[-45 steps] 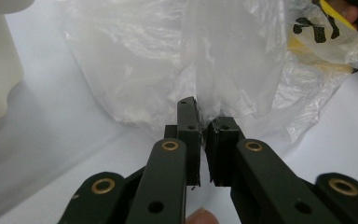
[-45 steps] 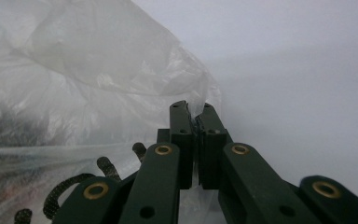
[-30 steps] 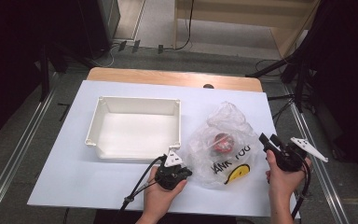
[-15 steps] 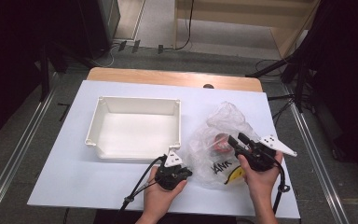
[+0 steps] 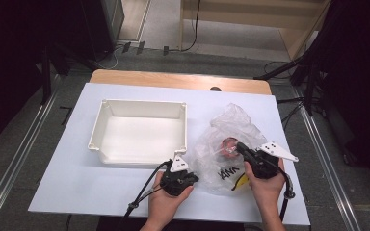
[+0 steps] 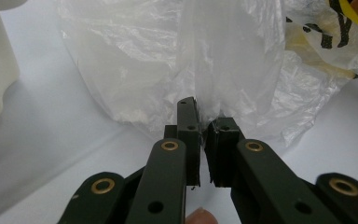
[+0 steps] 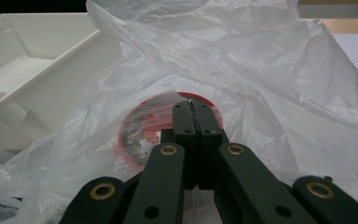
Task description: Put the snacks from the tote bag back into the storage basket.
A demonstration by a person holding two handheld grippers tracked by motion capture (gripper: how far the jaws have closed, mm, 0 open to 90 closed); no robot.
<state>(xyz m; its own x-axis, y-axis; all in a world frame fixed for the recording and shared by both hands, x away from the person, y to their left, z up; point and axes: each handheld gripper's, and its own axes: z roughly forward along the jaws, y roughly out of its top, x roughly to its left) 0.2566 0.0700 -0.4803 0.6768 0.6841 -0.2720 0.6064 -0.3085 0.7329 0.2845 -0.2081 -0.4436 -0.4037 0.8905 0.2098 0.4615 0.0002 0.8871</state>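
Right gripper point(image 5: 239, 146) moved in over plastic bag point(image 5: 231, 139), jaws just closed together | left gripper point(image 6: 204, 122) pinching bag edge

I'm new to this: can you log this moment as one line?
left hand-held gripper: shut on plastic bag | right hand-held gripper: just closed on plastic bag, red round thing inside | white tray: untouched

The bag point(image 5: 231, 144) is clear, whitish plastic with black lettering and a yellow patch. Inside sits something red point(image 7: 144, 135), perhaps a lid. The tray point(image 5: 139, 111) is cream white, on a pale blue-white sheet point(image 5: 77, 178) over a light wooden table point(image 5: 173, 80).
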